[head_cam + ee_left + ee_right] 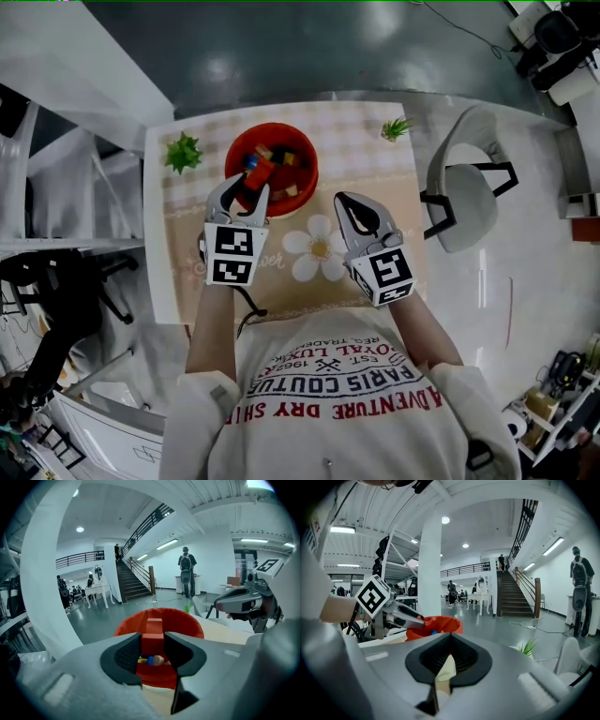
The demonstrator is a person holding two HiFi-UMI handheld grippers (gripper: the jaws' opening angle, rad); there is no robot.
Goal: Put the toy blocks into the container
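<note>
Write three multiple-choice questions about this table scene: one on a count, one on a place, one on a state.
1. How many small green plants stand on the table?
A. one B. two C. four
2. Where is the left gripper?
A. at the table's right edge B. at the red bowl's near rim C. beyond the table's far side
3. What is between the left gripper's fingers?
A. nothing B. a plant C. a red block

Answers: 1 B, one plant on each side of the bowl. 2 B, the head view shows it there. 3 C, both fingers press on the block.
</note>
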